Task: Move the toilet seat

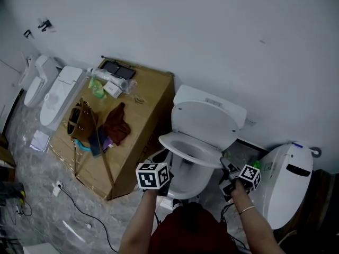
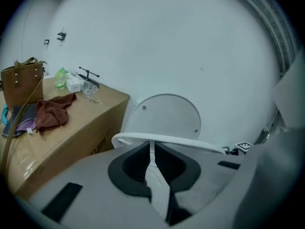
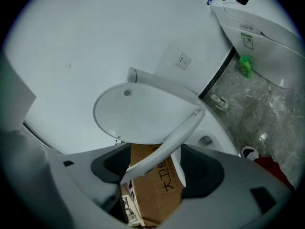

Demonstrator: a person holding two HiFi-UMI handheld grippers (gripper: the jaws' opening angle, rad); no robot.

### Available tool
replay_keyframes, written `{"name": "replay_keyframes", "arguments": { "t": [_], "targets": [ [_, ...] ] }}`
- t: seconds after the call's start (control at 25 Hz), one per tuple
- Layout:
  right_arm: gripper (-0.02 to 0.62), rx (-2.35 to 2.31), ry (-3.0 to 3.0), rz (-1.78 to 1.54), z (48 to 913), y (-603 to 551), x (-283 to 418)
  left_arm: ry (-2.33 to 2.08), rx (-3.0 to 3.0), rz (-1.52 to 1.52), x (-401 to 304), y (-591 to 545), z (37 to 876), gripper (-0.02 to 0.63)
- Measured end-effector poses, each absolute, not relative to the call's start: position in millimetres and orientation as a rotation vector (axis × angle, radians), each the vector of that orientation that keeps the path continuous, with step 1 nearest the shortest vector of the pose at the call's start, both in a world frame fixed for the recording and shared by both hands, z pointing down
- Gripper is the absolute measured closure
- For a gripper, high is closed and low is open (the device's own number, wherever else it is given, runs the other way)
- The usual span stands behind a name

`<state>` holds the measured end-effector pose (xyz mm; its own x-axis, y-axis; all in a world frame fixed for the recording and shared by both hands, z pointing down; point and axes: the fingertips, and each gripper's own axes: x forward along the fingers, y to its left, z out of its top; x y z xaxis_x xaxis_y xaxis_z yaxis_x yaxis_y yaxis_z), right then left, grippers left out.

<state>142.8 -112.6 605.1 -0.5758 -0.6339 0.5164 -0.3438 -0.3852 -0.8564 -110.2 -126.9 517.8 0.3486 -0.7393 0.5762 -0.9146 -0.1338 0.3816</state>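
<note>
A person's left gripper (image 1: 165, 162) and right gripper (image 1: 226, 168) hold the toilet seat (image 1: 168, 142) by its left and right rims, tilted up off the bowl in front of the raised lid (image 1: 204, 118).

The left gripper view shows the left gripper (image 2: 151, 149) with its jaws nearly together, clamped on the thin seat (image 2: 181, 140) edge; a handbag (image 2: 21, 78) stands on the cardboard box (image 2: 90, 123) to the left. The right gripper view shows the right gripper (image 3: 159, 163) with its jaws wider, the seat (image 3: 183, 132) crossing slantwise between both pads, and a wall socket (image 3: 182, 60) that the left gripper view does not show.

From overhead, the marker cubes hide both sets of jaws, and the person's arms cover the bowl's near edge.
</note>
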Motion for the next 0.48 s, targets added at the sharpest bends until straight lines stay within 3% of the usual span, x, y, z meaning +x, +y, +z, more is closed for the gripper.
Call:
{"name": "replay_keyframes", "arguments": {
  "t": [0.48],
  "targets": [
    [0.275,-1.319,1.57,-1.973,579,-130,154,-1.413,1.954,0.318,-99,-165,506,0.554]
  ]
}}
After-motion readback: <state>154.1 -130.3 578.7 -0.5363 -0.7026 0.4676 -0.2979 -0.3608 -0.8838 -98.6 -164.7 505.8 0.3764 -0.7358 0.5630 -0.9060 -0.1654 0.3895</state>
